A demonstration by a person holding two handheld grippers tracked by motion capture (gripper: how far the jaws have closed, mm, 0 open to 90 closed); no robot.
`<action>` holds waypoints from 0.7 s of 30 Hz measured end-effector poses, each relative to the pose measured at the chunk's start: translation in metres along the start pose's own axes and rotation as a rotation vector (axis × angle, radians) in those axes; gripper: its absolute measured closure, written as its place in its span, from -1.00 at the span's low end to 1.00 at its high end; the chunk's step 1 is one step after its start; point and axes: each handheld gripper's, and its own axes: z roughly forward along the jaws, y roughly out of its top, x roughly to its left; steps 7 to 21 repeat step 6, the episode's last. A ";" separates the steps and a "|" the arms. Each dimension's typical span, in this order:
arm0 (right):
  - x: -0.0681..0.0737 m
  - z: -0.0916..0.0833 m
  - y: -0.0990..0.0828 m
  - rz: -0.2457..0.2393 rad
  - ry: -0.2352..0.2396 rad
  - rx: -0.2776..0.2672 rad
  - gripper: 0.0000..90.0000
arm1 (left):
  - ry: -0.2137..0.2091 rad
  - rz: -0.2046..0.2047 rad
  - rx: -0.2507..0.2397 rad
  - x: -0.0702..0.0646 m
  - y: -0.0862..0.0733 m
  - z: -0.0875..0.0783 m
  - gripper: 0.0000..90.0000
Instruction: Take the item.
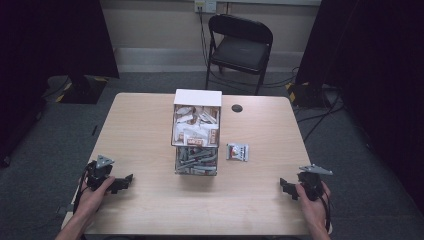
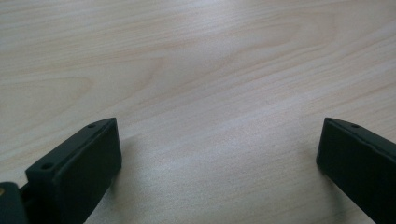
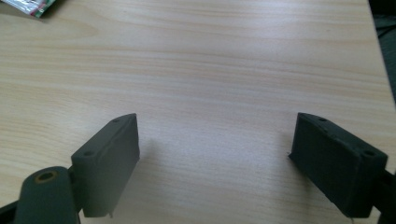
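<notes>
**Both claws idle at the near edge; packet untouched**

The small packet (image 1: pixel 237 151) lies flat on the tabletop (image 1: pixel 145 130) just right of centre, just beside the lower right of the box (image 1: pixel 197 131). A corner of it shows at the upper left of the right gripper view (image 3: pixel 29 5), silver with red and green print. No writing on it can be read.

The box stands at mid-frame, its white flap raised at the back. Its upper part holds pale sachets with reddish marks; its lower part holds grey ones. Their labels are too small to read.

The left claw (image 1: pixel 120 182) rests at the lower left, the right claw (image 1: pixel 287 188) at the lower right. Each has its jaws spread wide over bare wood, holding nothing. Both are well apart from the packet and box.

Judgement: handling has not begun. Reaching for and gripping the packet is all left to do.

A small dark disc (image 1: pixel 237 108) sits towards the upper right of the tabletop.
</notes>
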 end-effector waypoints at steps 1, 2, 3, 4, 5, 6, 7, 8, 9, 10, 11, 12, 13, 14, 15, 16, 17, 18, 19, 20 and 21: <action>0.002 0.001 -0.002 -0.015 -0.026 -0.014 -0.70 | -0.001 0.000 -0.001 0.000 0.000 0.000 -1.00; 0.004 0.003 -0.003 -0.014 -0.033 -0.030 -0.73 | 0.001 0.001 -0.001 0.000 0.000 0.000 -1.00; 0.004 0.003 -0.005 -0.014 -0.037 -0.040 -0.74 | 0.001 0.001 -0.001 0.000 0.000 0.000 -1.00; 0.004 0.003 -0.005 -0.014 -0.038 -0.041 -0.74 | -0.001 0.000 -0.001 0.000 0.000 0.000 -1.00; 0.004 0.004 -0.005 -0.014 -0.040 -0.041 -0.74 | 0.000 0.000 -0.001 0.000 0.000 0.000 -1.00; 0.005 0.004 -0.005 -0.013 -0.044 -0.041 -0.75 | -0.001 0.001 0.000 0.000 0.000 0.000 -1.00; 0.005 0.004 -0.005 -0.013 -0.044 -0.041 -0.75 | -0.001 0.001 0.000 0.000 0.000 0.000 -1.00; 0.005 0.004 -0.005 -0.013 -0.044 -0.041 -0.75 | -0.001 0.001 0.000 0.000 0.000 0.000 -1.00; 0.005 0.004 -0.005 -0.013 -0.044 -0.041 -0.75 | -0.001 0.001 0.000 0.000 0.000 0.000 -1.00; 0.005 0.004 -0.005 -0.013 -0.044 -0.041 -0.75 | -0.001 0.001 0.000 0.000 0.000 0.000 -1.00; 0.005 0.004 -0.005 -0.013 -0.044 -0.041 -0.75 | -0.001 0.001 0.000 0.000 0.000 0.000 -1.00; 0.005 0.004 -0.005 -0.013 -0.044 -0.041 -0.75 | -0.001 0.001 0.000 0.000 0.000 0.000 -1.00; 0.005 0.004 -0.005 -0.013 -0.044 -0.041 -0.75 | -0.001 0.001 0.000 0.000 0.000 0.000 -1.00; 0.005 0.004 -0.005 -0.013 -0.044 -0.041 -0.75 | -0.001 0.001 0.000 0.000 0.000 0.000 -1.00; 0.005 0.004 -0.005 -0.013 -0.044 -0.041 -0.75 | -0.001 0.001 0.000 0.000 0.000 0.000 -1.00; 0.005 0.004 -0.005 -0.013 -0.044 -0.041 -0.75 | -0.001 0.001 0.000 0.000 0.000 0.000 -1.00; 0.005 0.004 -0.005 -0.013 -0.044 -0.041 -0.75 | -0.001 0.001 0.000 0.000 0.000 0.000 -1.00; 0.005 0.004 -0.005 -0.013 -0.044 -0.041 -0.75 | -0.001 0.001 0.000 0.000 0.000 0.000 -1.00; 0.005 0.004 -0.005 -0.013 -0.044 -0.041 -0.75 | -0.001 0.001 0.000 0.000 0.000 0.000 -1.00; 0.005 0.004 -0.005 -0.013 -0.044 -0.041 -0.75 | -0.001 0.001 0.000 0.000 0.000 0.000 -1.00; 0.005 0.004 -0.005 -0.013 -0.044 -0.041 -0.75 | -0.001 0.001 0.000 0.000 0.000 0.000 -1.00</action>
